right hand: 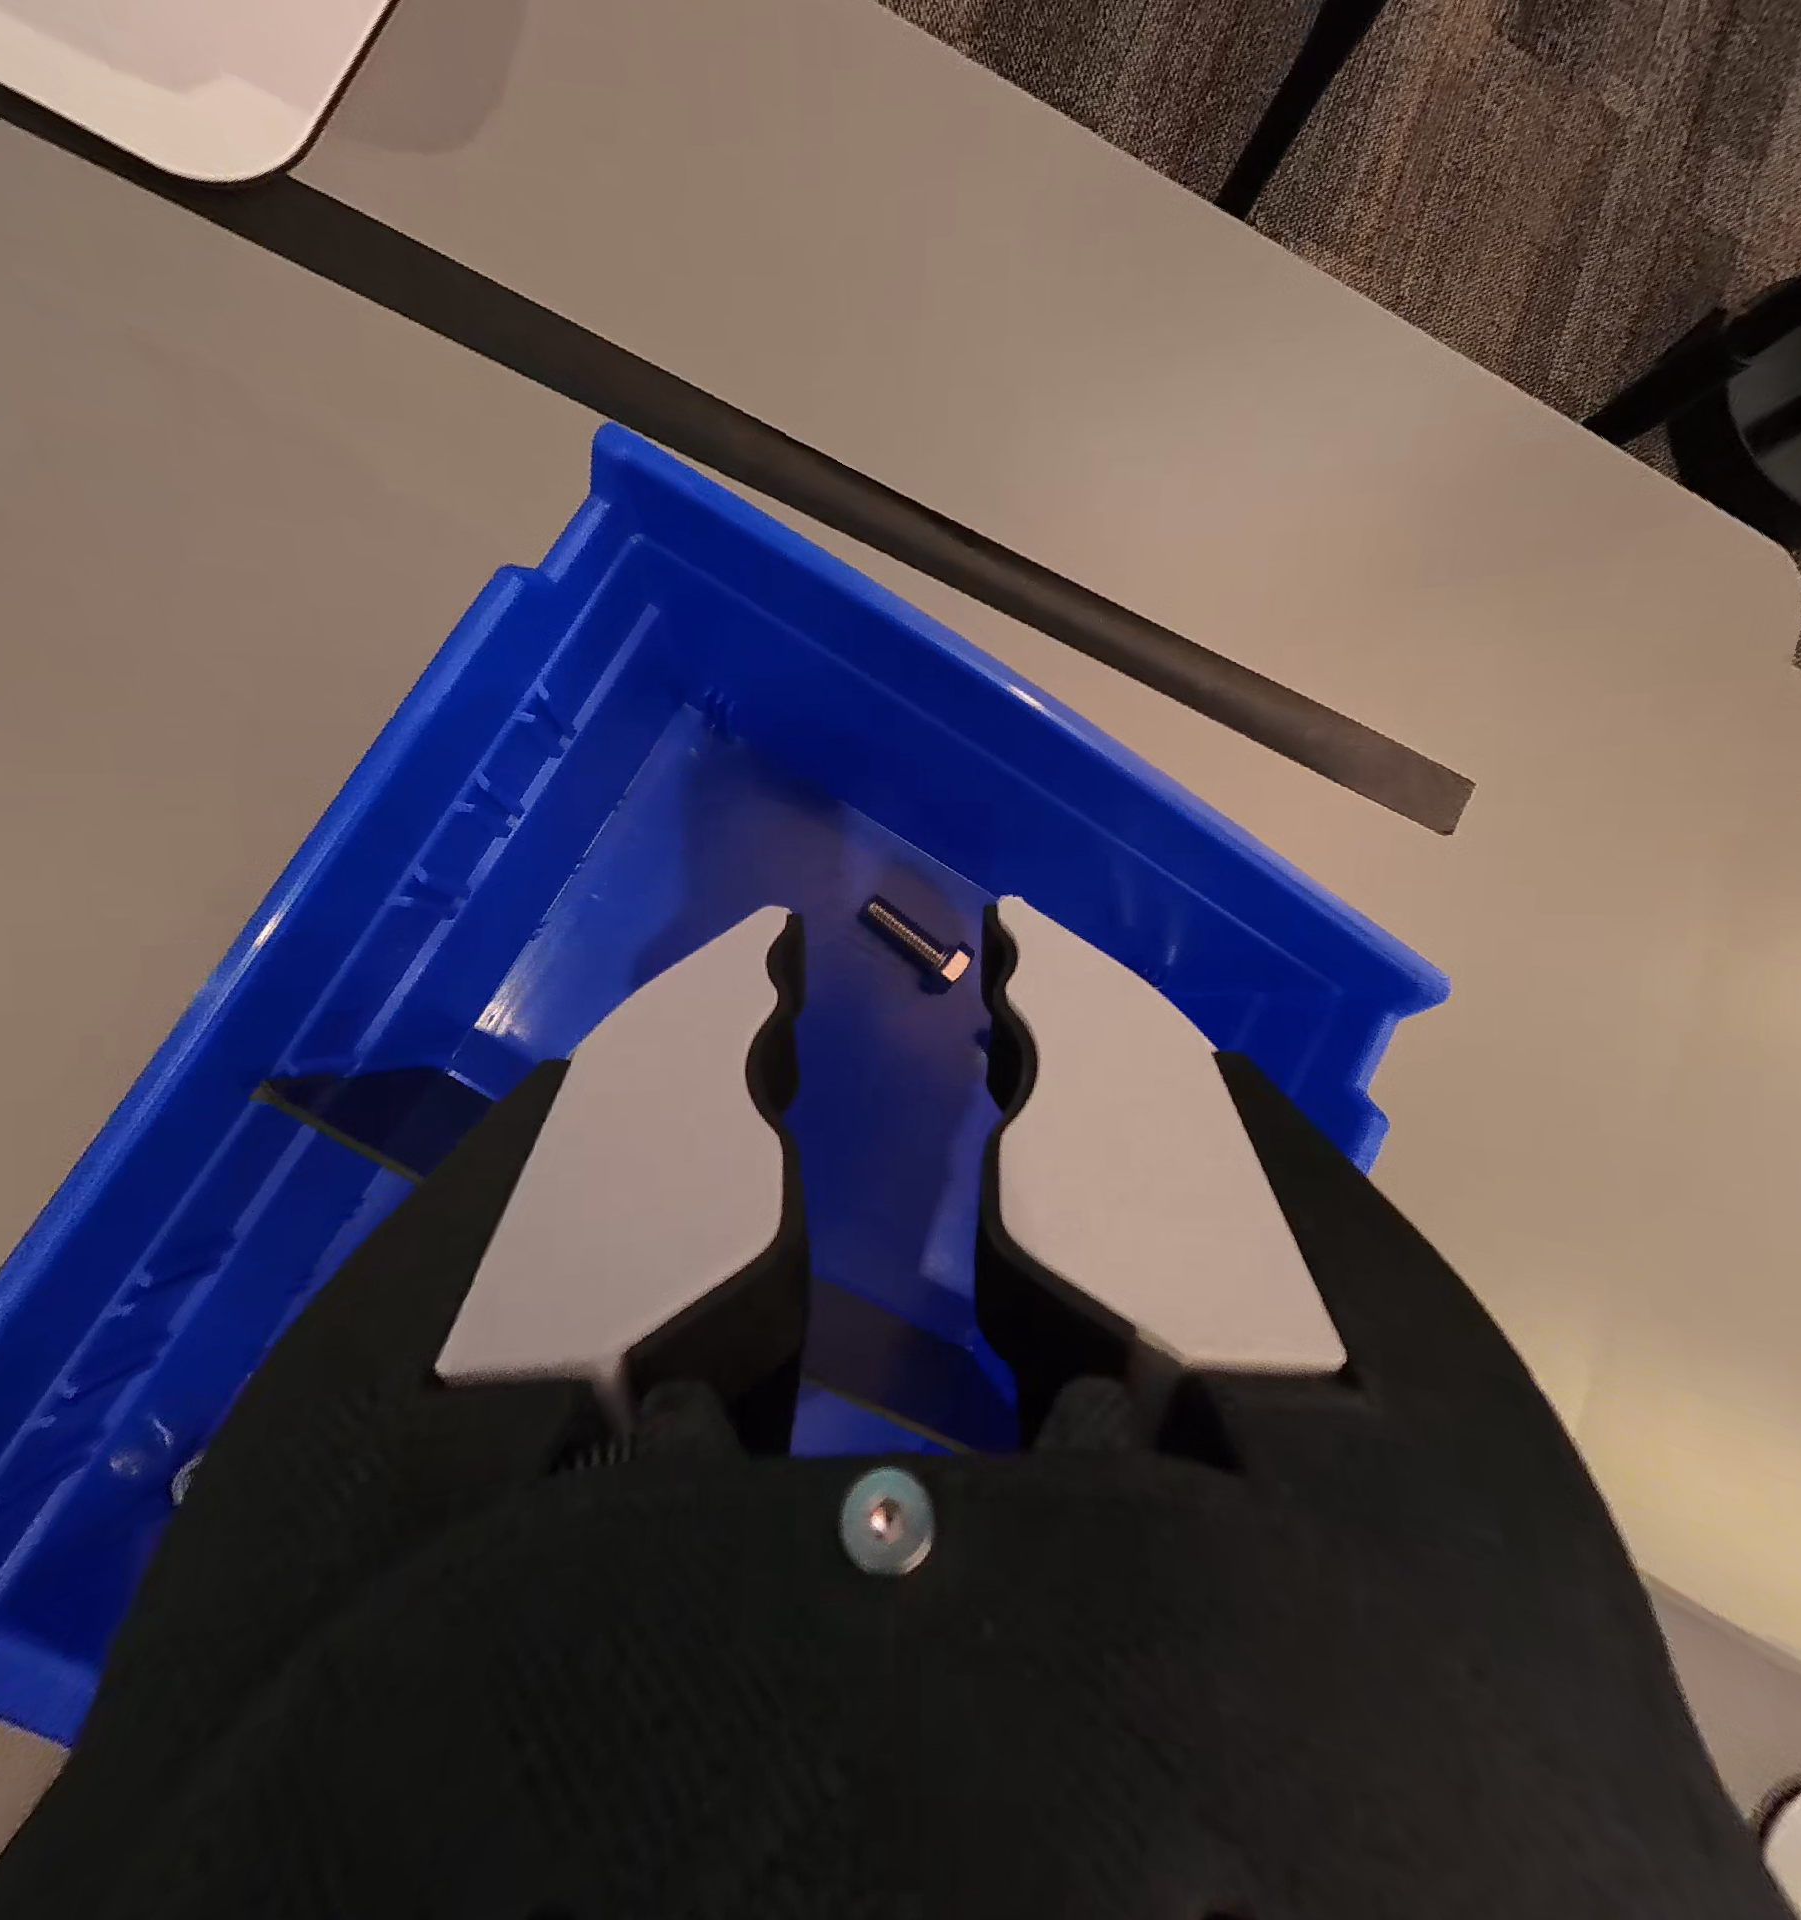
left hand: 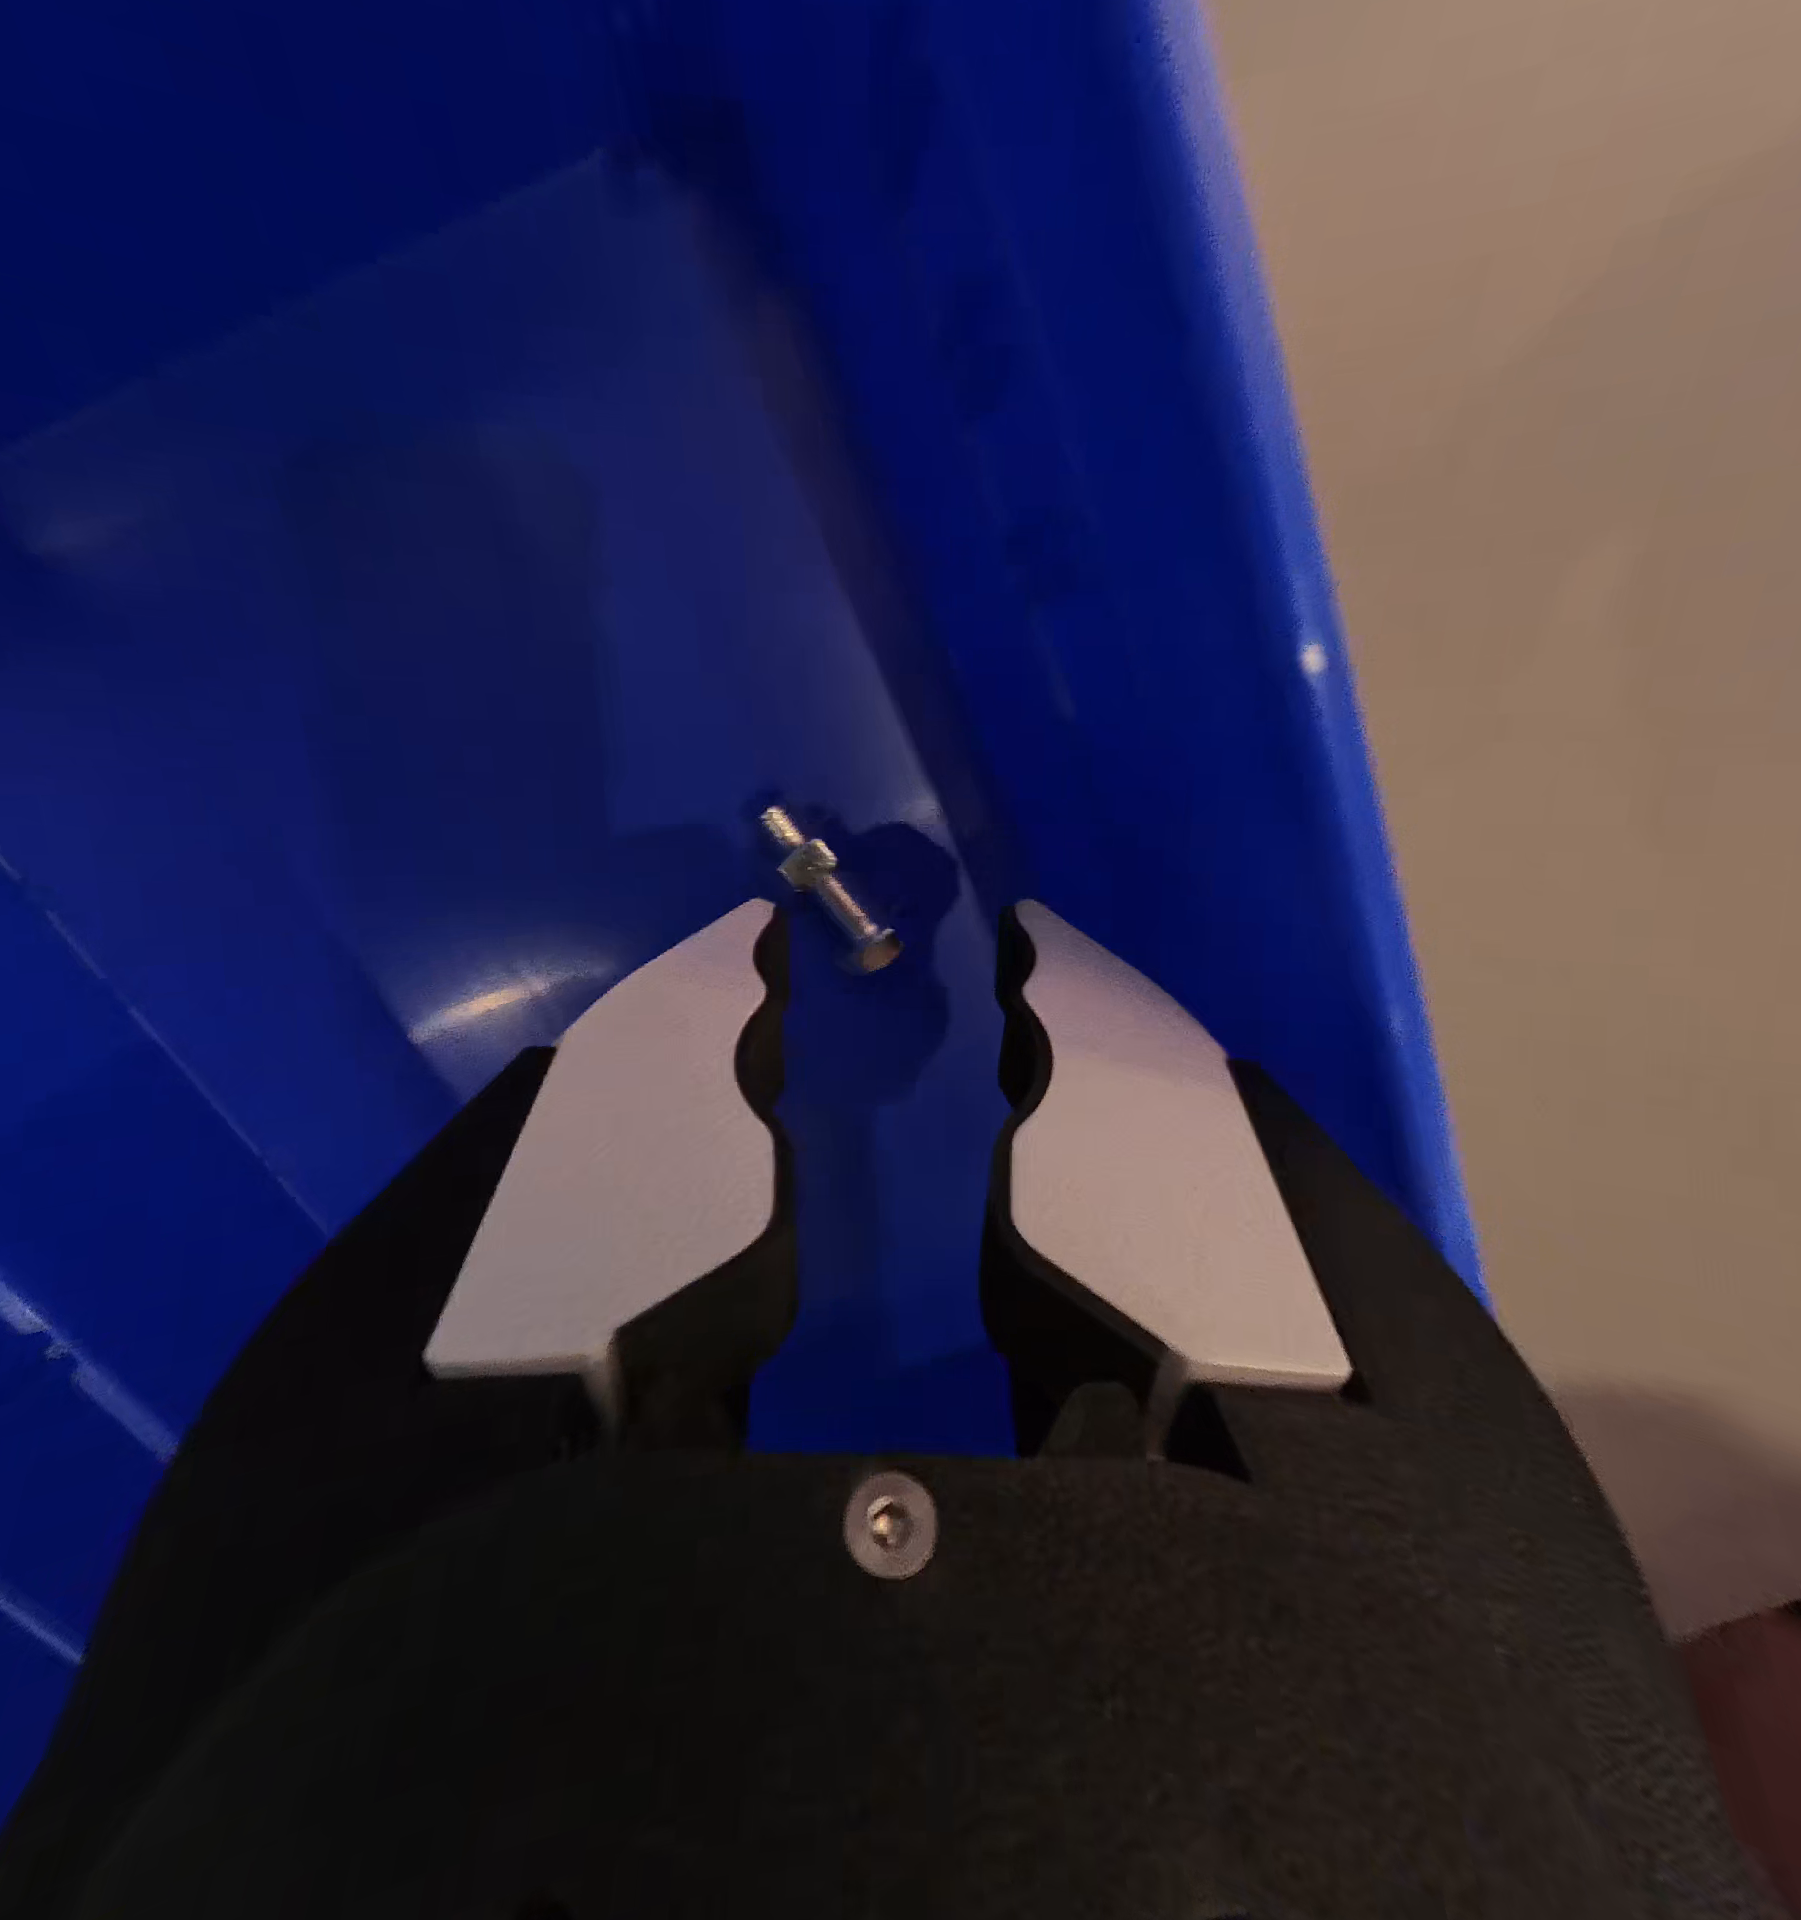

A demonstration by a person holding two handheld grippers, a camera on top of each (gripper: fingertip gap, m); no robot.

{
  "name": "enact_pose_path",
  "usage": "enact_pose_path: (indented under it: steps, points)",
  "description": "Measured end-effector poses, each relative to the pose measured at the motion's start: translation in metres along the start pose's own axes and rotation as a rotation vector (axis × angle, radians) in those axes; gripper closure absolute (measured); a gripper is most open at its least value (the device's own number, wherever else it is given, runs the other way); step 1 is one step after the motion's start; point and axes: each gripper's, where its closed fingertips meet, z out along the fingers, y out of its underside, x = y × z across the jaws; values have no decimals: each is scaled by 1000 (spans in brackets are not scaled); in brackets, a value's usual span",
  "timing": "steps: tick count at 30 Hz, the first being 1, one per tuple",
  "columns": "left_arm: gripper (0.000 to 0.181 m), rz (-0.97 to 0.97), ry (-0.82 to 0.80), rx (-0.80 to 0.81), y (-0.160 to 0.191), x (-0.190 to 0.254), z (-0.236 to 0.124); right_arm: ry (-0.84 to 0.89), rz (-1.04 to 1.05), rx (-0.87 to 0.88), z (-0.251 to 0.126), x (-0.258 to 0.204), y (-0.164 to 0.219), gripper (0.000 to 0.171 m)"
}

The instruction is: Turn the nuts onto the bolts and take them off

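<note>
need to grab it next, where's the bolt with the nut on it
In the left wrist view, the bolt with the nut lies on the blue bin floor, just beyond the open left gripper, nearer its left fingertip.

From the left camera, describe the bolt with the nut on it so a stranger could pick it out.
Find the blue bin on the beige table. On its floor, just ahead of the open left tool, lies a small silver bolt. A nut sits partway along its thread.

Blue bin [left hand: 460, 520] cut off, blurry.
</note>
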Motion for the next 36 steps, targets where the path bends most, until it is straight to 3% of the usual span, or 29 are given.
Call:
enact_pose_path:
  steps: [5, 9, 12, 19, 25, 36]
  points:
    - [139, -43, -87, -77, 10, -18, 13, -3, -10, -12, 0, -1, 2, 138]
    - [161, -24, -13, -158, 24, -17, 20, -3, -17, -10, -1, -2, 1, 137]
    - [161, 4, -48, -145, 26, -34, 13, 6, -31, -8, -3, -3, 0, 137]
    - [162, -16, 118, 204, -6, -31, -50, 23, -50, 86, -23, -11, -20, 139]
    - [163, 47, 197, 299, -11, -7, -82, 12, -122, 121, -35, -33, -33, 139]
    - [163, 99, 206, 213, -15, 4, -53, -62, -236, 78, -16, -71, -37, 139]
